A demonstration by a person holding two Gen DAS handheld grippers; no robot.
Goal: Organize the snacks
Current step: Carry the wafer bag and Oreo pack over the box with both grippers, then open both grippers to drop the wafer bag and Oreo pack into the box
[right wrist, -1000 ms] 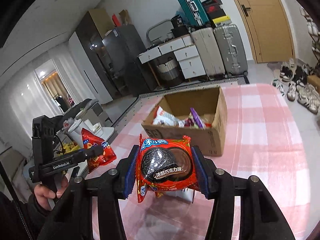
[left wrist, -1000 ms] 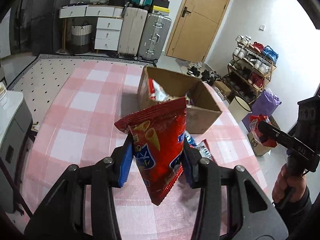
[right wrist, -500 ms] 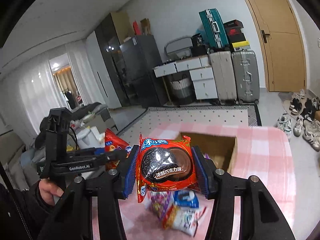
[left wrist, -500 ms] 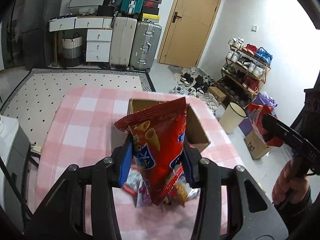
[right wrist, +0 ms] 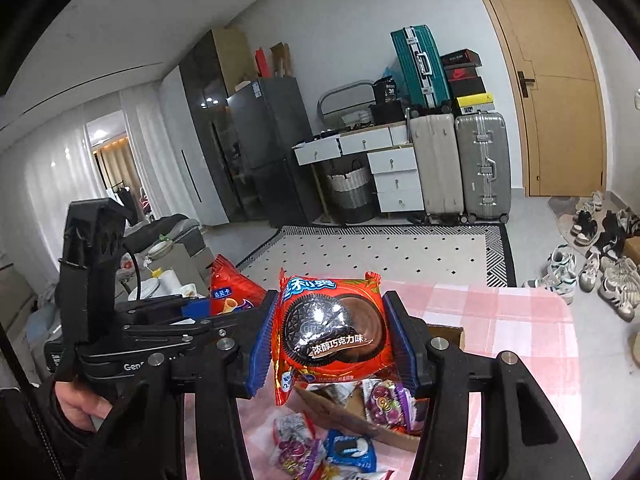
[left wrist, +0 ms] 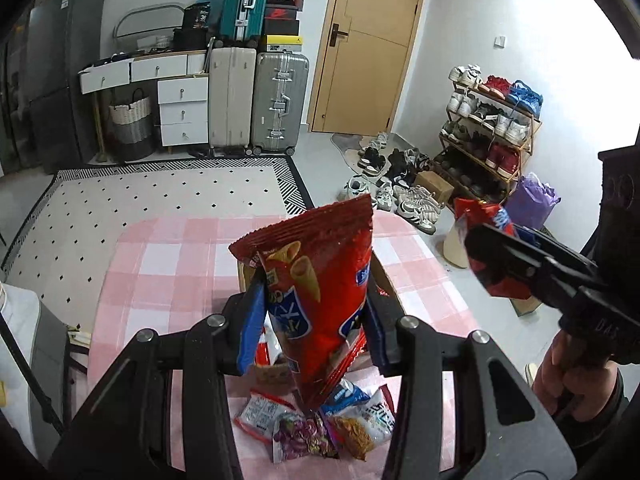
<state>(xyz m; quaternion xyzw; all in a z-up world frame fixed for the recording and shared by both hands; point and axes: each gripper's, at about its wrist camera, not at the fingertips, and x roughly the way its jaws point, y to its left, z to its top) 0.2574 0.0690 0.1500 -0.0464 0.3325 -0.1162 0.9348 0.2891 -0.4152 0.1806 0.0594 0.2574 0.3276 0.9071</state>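
Observation:
My left gripper [left wrist: 312, 320] is shut on a tall red snack bag [left wrist: 316, 288] and holds it high above the pink checked table [left wrist: 168, 264]. My right gripper [right wrist: 332, 340] is shut on a red Oreo packet [right wrist: 332, 328], also held high. The cardboard box [right wrist: 448, 334] lies below, mostly hidden behind both packets. Several loose snack packets [left wrist: 312, 424] lie on the table in front of the box; they also show in the right wrist view [right wrist: 328, 444]. Each gripper shows in the other's view, the right one [left wrist: 512, 264] and the left one [right wrist: 192, 320].
The table's far edge [left wrist: 200, 220] drops to a patterned rug. Suitcases [left wrist: 256, 100], drawers and a door stand at the back wall. A shoe rack [left wrist: 488, 132] and shoes are at the right. A white side unit [left wrist: 24, 340] stands left of the table.
Both grippers have risen and tilted back with their packets. The box has dropped lower in view and is now mostly hidden; loose packets in front of it came into view.

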